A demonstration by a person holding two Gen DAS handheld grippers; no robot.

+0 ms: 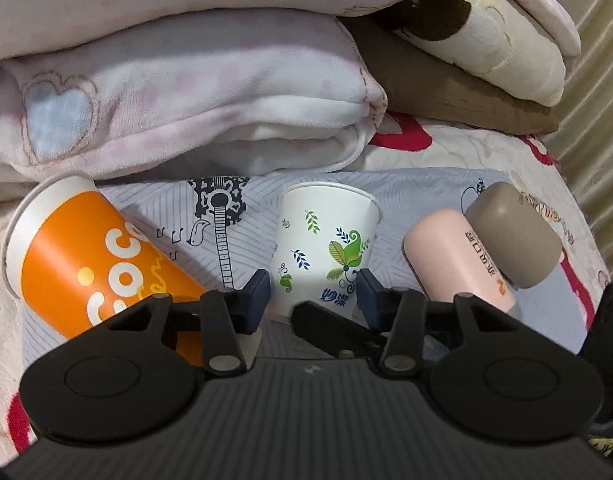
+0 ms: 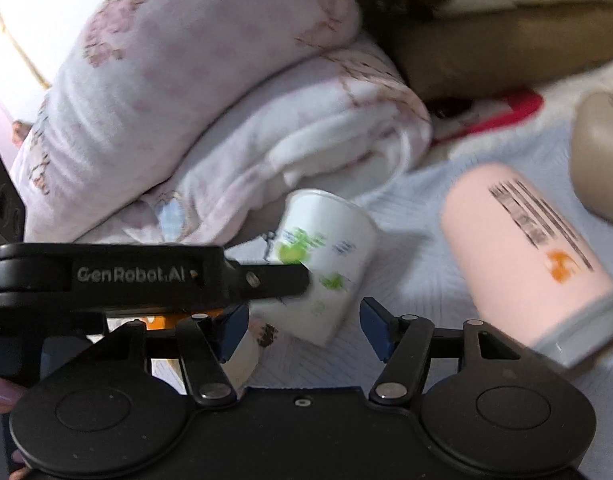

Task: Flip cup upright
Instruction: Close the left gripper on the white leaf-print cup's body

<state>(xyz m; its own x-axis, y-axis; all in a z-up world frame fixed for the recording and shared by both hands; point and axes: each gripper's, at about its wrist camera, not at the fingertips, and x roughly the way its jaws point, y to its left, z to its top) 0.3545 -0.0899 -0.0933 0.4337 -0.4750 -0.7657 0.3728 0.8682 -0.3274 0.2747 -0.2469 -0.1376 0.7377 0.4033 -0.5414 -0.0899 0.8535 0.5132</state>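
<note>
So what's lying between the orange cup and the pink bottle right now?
The white leaf-print cup, with the left gripper jaws open on either side of its lower end. It lies between the orange cup and pink bottle, clearest in the left wrist view.

I count two paper cups, one orange (image 1: 102, 256) and one white with leaves (image 1: 322, 244), one pink bottle (image 1: 458, 256), and two hand-held grippers.

Soft even indoor light; left view sharp, right view motion-blurred, fisheye-bent edges.

orange cup (image 1: 102, 256) base hidden by gripper body | white cup (image 2: 326, 264) print blurred, perhaps leaves
</note>
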